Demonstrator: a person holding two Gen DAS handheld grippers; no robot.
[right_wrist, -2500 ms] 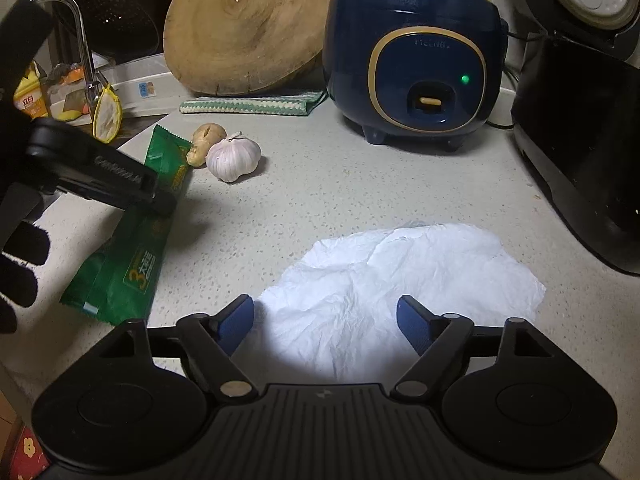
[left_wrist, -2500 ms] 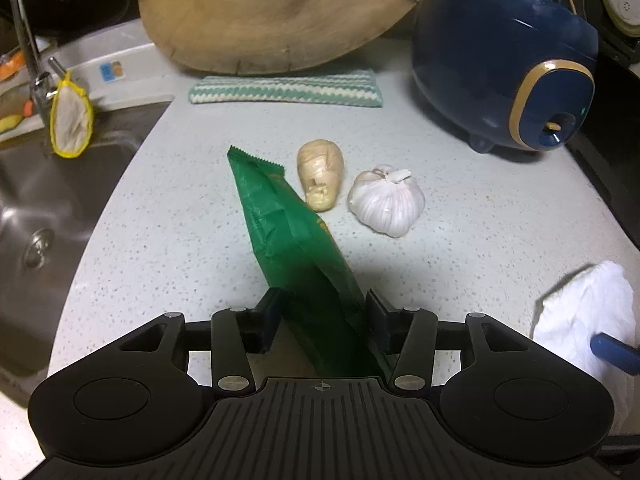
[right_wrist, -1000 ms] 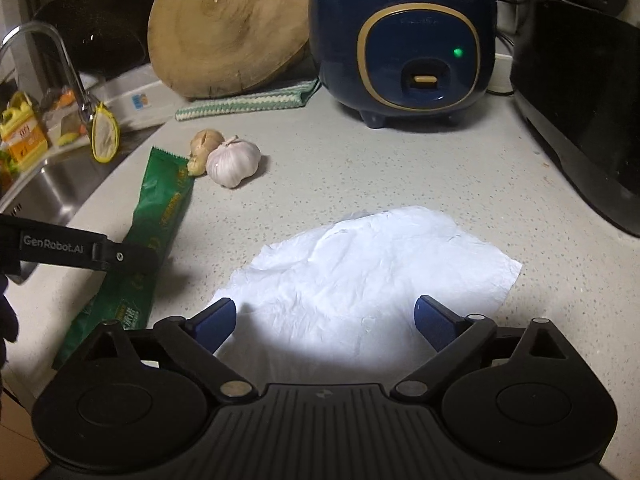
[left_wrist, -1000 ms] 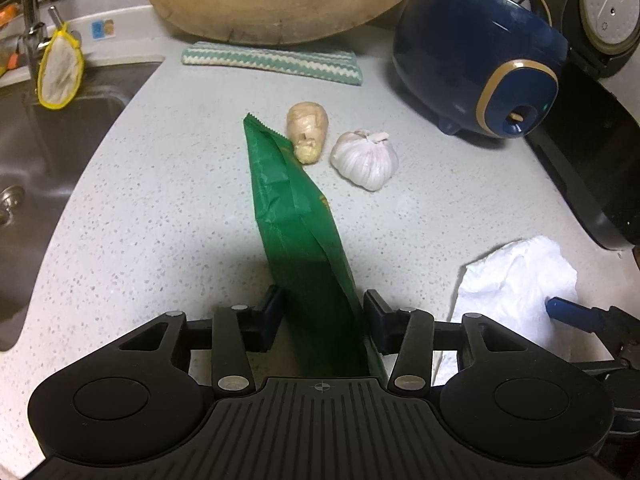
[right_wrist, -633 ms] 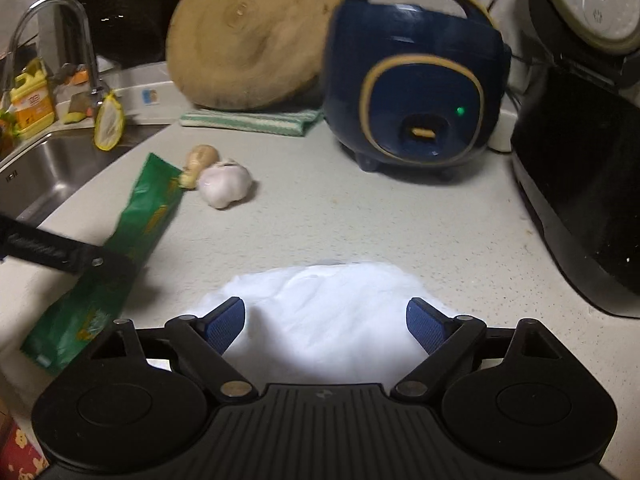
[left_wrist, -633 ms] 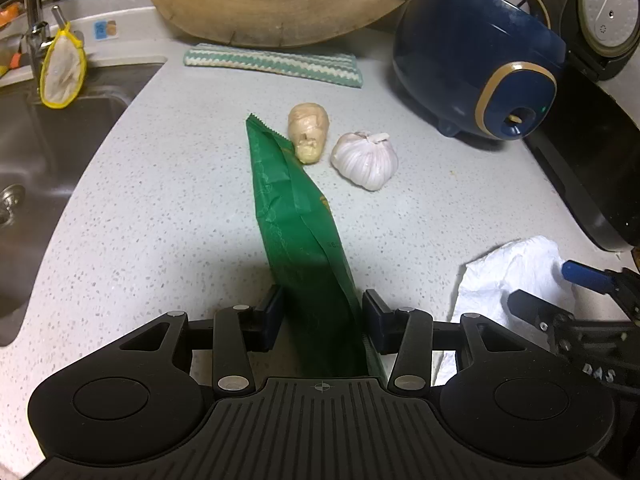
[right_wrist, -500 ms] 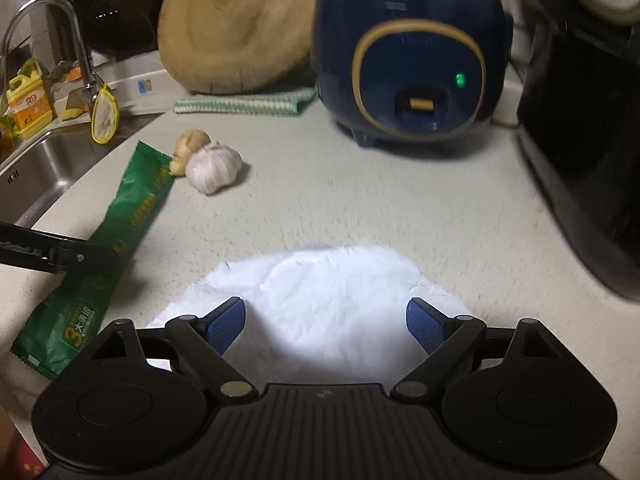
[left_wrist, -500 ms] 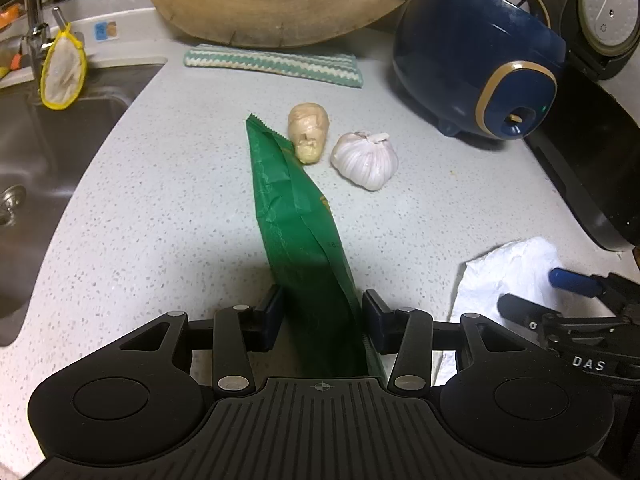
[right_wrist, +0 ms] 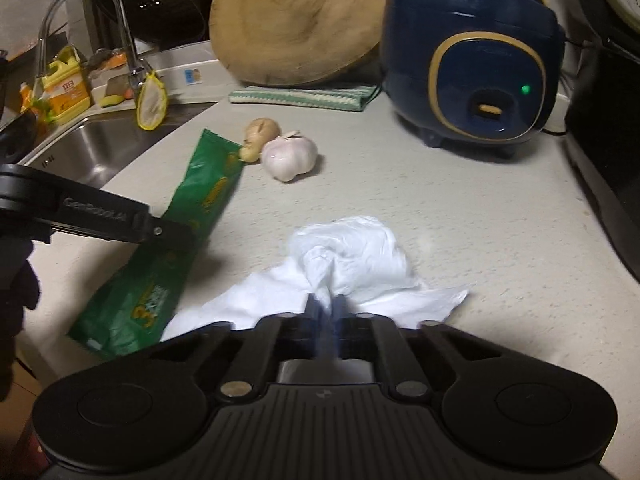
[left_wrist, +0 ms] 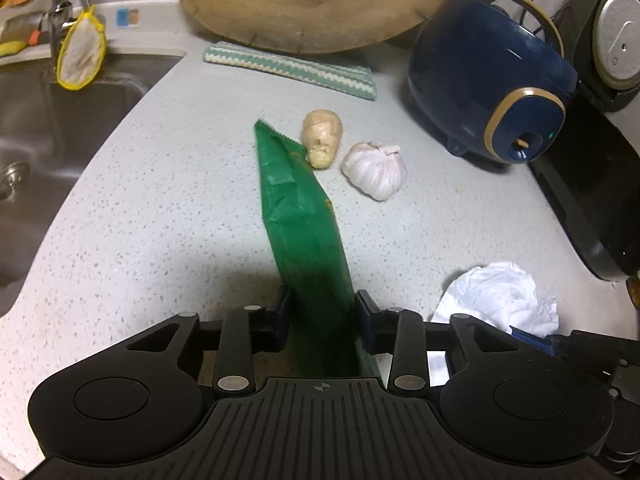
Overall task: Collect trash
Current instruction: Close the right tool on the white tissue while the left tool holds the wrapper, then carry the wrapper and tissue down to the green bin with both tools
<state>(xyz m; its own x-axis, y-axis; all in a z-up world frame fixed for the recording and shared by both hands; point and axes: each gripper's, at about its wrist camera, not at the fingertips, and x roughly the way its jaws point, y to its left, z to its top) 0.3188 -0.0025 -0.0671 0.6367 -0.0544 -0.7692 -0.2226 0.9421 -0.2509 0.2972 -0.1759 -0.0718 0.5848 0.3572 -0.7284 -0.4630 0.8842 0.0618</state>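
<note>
Both hand-held grippers (left_wrist: pixel 320 312) (right_wrist: pixel 326 306) angled downward

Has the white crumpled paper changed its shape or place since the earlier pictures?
Yes. The white crumpled paper, earlier spread flat, is bunched up in the right gripper, which just closed on it, no nearer the blue rice cooker.

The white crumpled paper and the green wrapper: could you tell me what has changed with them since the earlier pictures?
The right gripper just closed its jaws on the white crumpled paper, bunching it. The left gripper has narrowed onto the green plastic wrapper. The garlic bulb and ginger piece stayed put.
</note>
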